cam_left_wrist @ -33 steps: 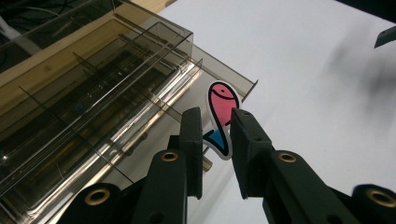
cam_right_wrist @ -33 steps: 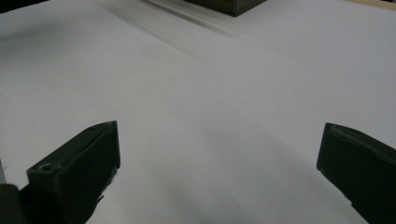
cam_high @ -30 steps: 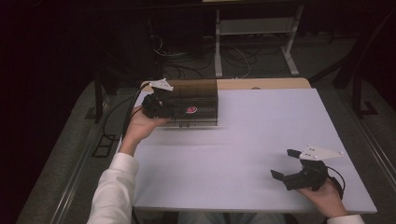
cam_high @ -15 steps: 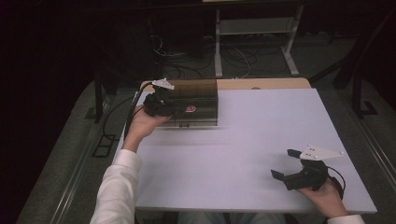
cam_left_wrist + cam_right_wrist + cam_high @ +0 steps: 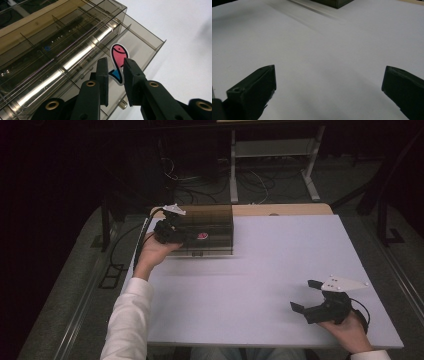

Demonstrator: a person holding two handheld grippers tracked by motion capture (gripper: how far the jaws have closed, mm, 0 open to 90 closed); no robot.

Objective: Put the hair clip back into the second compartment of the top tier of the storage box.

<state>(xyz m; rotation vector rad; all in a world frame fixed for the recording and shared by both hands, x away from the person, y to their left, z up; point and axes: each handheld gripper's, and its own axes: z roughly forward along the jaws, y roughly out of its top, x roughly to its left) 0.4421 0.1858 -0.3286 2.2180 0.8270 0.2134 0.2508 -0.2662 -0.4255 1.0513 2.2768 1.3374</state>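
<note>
While the left tool [image 5: 172,227] sits at the smoked organizer box [image 5: 205,227], 11 o'clock on the tabletop [image 5: 250,285], high view matches half a second ago: nothing has shifted. Right tool [image 5: 320,302] idles at 4 o'clock. Left gripper view: jaws nearly together, nothing clamped, straddling the fish sticker [image 5: 118,58] on the box top; metal latch [image 5: 122,103] below. Suggest lining up squarely and closing slowly. Right gripper view: jaws wide apart over bare tabletop.
</note>
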